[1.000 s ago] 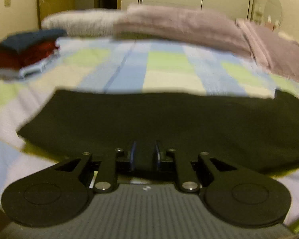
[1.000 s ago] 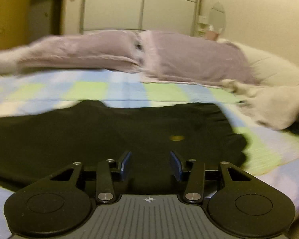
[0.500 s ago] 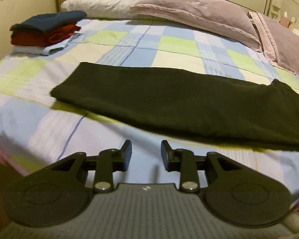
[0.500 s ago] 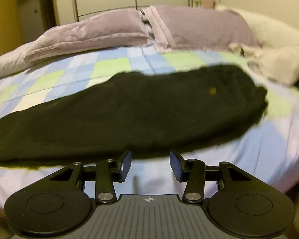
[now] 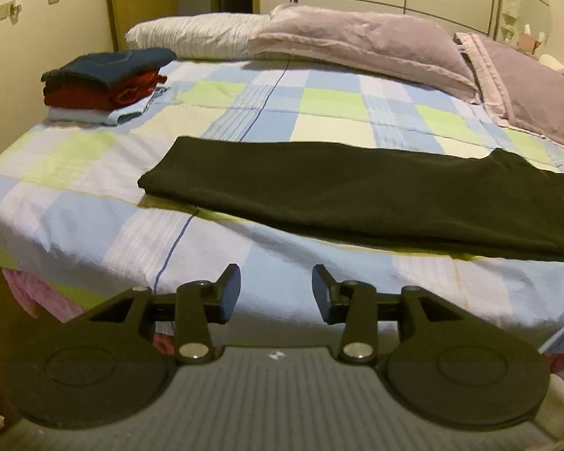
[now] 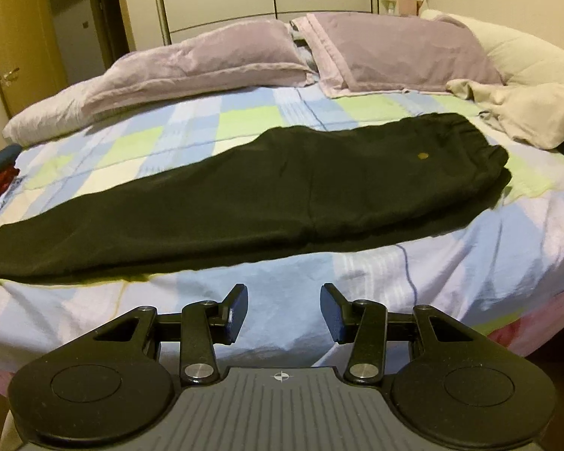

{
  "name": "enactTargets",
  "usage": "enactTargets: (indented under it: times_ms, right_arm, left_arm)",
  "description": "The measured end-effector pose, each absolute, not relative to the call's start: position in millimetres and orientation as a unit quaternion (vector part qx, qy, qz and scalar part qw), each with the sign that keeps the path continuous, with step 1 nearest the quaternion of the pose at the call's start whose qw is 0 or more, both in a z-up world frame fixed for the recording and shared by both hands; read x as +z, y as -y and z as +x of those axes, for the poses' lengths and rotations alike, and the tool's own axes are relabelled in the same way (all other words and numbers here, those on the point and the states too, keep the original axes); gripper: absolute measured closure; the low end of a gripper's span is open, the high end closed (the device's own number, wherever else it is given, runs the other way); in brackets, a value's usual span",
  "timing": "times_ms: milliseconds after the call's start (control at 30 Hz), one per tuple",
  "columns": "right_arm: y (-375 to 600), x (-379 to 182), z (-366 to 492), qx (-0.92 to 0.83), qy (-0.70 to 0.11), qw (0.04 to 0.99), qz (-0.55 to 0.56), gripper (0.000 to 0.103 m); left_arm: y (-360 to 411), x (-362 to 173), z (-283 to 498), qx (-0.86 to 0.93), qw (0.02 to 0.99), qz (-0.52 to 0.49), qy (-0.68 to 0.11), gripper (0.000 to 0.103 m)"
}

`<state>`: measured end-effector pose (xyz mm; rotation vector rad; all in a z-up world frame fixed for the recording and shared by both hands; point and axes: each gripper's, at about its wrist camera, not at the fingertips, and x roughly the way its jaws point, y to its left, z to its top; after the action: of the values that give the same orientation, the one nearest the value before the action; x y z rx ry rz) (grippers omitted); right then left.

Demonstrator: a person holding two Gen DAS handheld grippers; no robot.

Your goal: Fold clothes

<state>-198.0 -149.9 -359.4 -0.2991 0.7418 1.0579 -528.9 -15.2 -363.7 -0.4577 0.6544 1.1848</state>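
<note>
Trousers, long black fabric pair (image 5: 357, 195), lie flat, folded lengthwise across checked blue-green bedsheet (image 5: 244, 112). Left gripper (image 5: 276, 289) jaws opening, nothing between. Right gripper (image 6: 284, 310) jaws parted, empty, short of the bed edge.

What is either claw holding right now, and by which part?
Nothing is held. The left claw, its jaws opening, and the right claw, open, are both empty, short of the black trousers lying flat on the bed.
</note>
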Motion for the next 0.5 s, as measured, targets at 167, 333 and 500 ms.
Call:
enactTargets:
  times_ms: [167,333,500]
  right_arm:
    - [164.0,-354.6,-202.1,0.488,-0.341,0.792,-0.133,0.057]
    - [179.1,-346.1,-203.5,0.486,-0.335,0.798,-0.124,0.057]
    - [189.7,-338.5,-205.2,0.486,-0.327,0.802,-0.115,0.057]
  left_arm:
    - [27.8,-355.4,-529.2,0.536,0.765,-0.200,-0.294,0.064]
    - [37.8,-348.3,-529.9,0.532,0.774,-0.192,-0.287,0.064]
    - [45.6,-341.0,-531.4,0.528,0.780,-0.187,-0.278,0.063]
